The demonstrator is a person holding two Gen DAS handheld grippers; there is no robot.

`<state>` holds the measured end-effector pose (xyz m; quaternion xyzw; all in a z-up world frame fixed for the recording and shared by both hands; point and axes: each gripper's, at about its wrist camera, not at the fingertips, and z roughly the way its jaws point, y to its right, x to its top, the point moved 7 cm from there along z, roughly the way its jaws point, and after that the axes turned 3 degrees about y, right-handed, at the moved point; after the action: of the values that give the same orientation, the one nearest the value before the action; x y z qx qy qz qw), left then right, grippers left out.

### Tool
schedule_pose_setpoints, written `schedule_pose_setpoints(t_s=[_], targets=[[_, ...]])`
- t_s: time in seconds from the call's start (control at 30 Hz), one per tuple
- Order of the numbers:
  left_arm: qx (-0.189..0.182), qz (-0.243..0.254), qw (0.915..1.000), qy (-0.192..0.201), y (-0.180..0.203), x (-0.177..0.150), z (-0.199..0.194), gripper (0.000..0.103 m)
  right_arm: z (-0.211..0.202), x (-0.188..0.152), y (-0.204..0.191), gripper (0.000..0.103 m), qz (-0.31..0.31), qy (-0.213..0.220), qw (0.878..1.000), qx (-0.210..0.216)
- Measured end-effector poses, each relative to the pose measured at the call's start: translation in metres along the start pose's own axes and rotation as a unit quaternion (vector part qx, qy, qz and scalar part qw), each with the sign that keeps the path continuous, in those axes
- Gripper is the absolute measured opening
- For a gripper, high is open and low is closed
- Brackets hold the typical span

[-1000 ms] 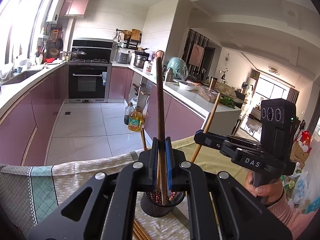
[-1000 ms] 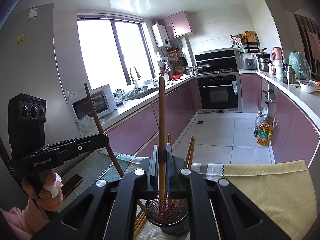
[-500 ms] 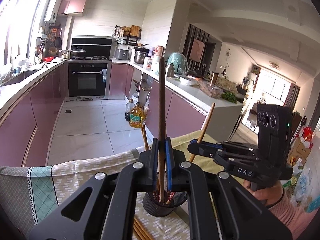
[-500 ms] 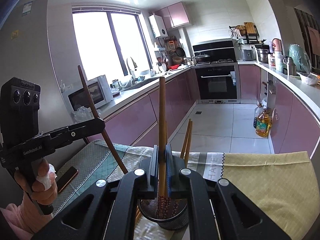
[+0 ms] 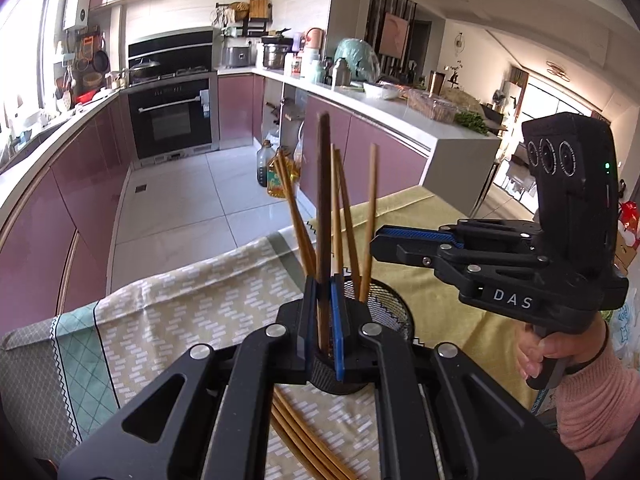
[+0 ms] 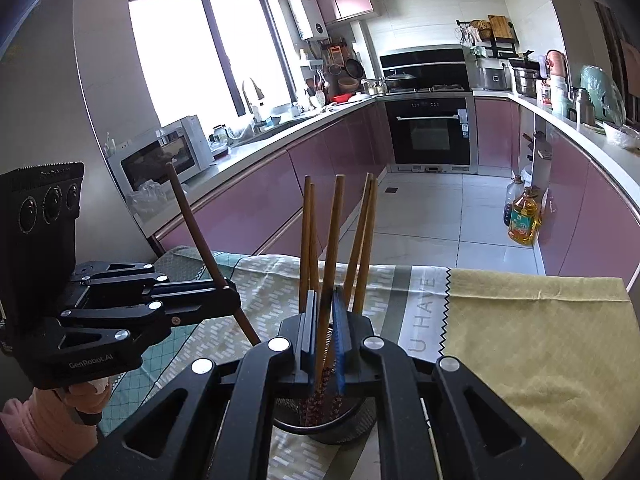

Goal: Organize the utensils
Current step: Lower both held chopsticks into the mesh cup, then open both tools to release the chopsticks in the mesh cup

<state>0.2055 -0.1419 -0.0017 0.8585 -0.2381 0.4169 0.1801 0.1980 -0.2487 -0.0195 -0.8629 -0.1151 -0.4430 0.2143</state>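
A black mesh holder (image 5: 390,316) stands on the cloth-covered table and holds several wooden chopsticks (image 5: 372,216); it also shows in the right wrist view (image 6: 324,428). My left gripper (image 5: 324,320) is shut on a dark brown chopstick (image 5: 323,200), upright, its lower end over the holder. In the right wrist view this gripper (image 6: 230,300) pinches the same chopstick (image 6: 196,232). My right gripper (image 6: 326,328) has its jaws slightly apart around a light chopstick (image 6: 334,232) that stands in the holder. More chopsticks (image 5: 308,440) lie on the cloth.
The table carries a patterned green-beige cloth (image 5: 180,312) and a yellow cloth (image 6: 532,340). Beyond the table edge is tiled floor with oil bottles (image 6: 522,220), purple cabinets and an oven (image 6: 430,132).
Both grippers have lowered toward the holder. My right gripper's chopstick has dropped into the holder and its jaws have eased apart. My left gripper still holds its chopstick.
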Motion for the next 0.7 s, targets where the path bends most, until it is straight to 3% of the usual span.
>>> schedule_pose_setpoints(t_s=[0.27,0.37,0.47,0.53,0.7], targets=[[0.007,-0.021,0.9997,-0.014,-0.011,-0.012,0.020,0.008,0.005,-0.004,0.003,0.008,0.010,-0.003,1.000,0.003],[0.009,-0.037,0.9993,-0.005,-0.017,-0.016,0.017,0.018,0.000,-0.005,0.001,0.013,0.008,0.002,1.000,0.005],[0.016,-0.054,0.9984,0.005,-0.024,-0.022,0.011,0.021,-0.008,-0.007,-0.003,0.020,0.007,0.009,1.000,0.011],[0.025,-0.063,0.9975,0.017,-0.030,-0.027,0.001,0.030,-0.015,-0.009,-0.008,0.028,0.004,0.015,1.000,0.016],[0.044,-0.066,0.9954,0.053,-0.038,-0.041,-0.030,0.039,-0.036,-0.021,-0.025,0.037,-0.020,0.024,0.999,0.035]])
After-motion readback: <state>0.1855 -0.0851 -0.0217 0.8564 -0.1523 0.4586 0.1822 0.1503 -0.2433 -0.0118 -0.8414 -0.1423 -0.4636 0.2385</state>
